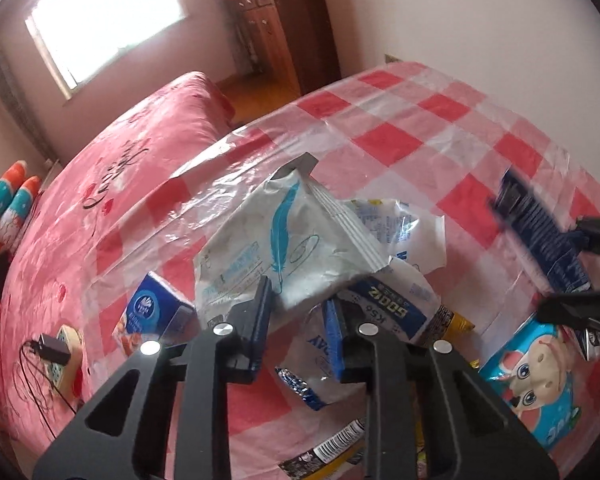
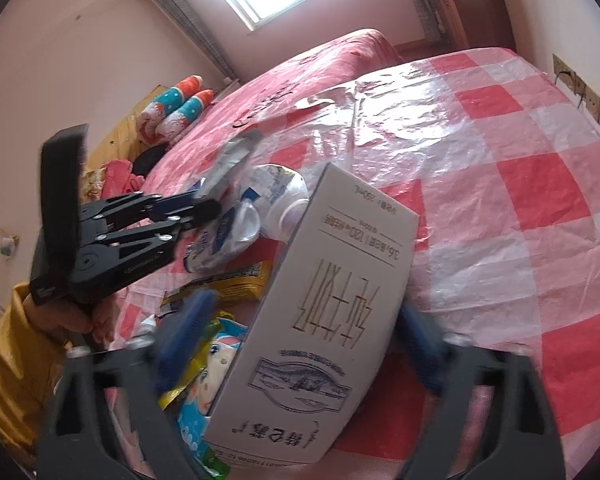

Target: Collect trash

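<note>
My left gripper (image 1: pixel 300 312) is shut on a white plastic wrapper with a blue feather print (image 1: pixel 284 240) and holds it above a heap of trash on the red-checked plastic sheet (image 1: pixel 400 120). In the right wrist view the left gripper (image 2: pixel 208 204) shows at the left, pinching that wrapper (image 2: pixel 232 160). My right gripper (image 2: pixel 300 320) is shut on a white milk carton (image 2: pixel 324 320), held tilted. In the left wrist view the carton's dark blue side (image 1: pixel 540 236) shows at the right, between the right gripper's fingers (image 1: pixel 580 304).
More trash lies beneath: white and blue bags (image 1: pixel 396 304), a blue cartoon tissue pack (image 1: pixel 532 380), a small blue box (image 1: pixel 152 312), yellow wrappers (image 2: pixel 236 280). A charger on a power strip (image 1: pixel 56 352) lies on the pink bed. A wooden cabinet (image 1: pixel 284 20) stands beyond.
</note>
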{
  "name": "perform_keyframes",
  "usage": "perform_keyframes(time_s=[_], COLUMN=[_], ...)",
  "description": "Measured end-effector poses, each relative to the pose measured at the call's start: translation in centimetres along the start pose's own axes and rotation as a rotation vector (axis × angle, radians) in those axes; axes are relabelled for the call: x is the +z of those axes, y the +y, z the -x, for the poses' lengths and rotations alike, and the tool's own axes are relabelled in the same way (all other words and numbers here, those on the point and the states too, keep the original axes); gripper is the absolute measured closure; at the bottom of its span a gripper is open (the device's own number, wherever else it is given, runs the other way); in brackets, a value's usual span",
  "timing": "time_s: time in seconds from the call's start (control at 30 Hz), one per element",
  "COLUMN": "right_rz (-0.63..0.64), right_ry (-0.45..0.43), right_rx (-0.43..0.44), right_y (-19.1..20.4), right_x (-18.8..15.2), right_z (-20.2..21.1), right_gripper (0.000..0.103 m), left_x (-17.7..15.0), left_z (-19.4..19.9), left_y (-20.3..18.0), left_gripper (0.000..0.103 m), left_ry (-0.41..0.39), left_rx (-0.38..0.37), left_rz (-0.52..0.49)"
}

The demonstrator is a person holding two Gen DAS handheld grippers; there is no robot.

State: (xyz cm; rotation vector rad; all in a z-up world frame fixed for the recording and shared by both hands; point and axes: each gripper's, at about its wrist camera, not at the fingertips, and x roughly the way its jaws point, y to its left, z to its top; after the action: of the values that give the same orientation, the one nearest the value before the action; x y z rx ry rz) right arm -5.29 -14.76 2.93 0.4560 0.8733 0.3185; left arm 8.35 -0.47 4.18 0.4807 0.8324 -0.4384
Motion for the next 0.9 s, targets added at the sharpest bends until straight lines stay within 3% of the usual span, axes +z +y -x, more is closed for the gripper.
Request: perform_keyframes(time_s=[0.07, 0.43, 0.9], right_rz=[0.01, 0.091, 0.1], right_ry=[0.006, -0.05, -0.101], right_rx=[-0.017, -0.082, -0.086], right_y=[0.1, 1.6, 1.6], right_x=[0.0, -0.5, -0.4], right_z=[-0.2, 0.0, 0.7], right_gripper=[0.046, 0.046, 0.046], left_x=[-0.3, -3.3, -11.8], left_z=[0.6, 6.4, 13.5], left_y=[0.4, 4.3, 6.2], left_gripper=[0.079, 0.091, 0.094], left_ry=[-0.019, -0.139, -0.199], left_rx=[-0.001, -0.049, -0.162], left_rz=[0.04, 0.255, 0.464])
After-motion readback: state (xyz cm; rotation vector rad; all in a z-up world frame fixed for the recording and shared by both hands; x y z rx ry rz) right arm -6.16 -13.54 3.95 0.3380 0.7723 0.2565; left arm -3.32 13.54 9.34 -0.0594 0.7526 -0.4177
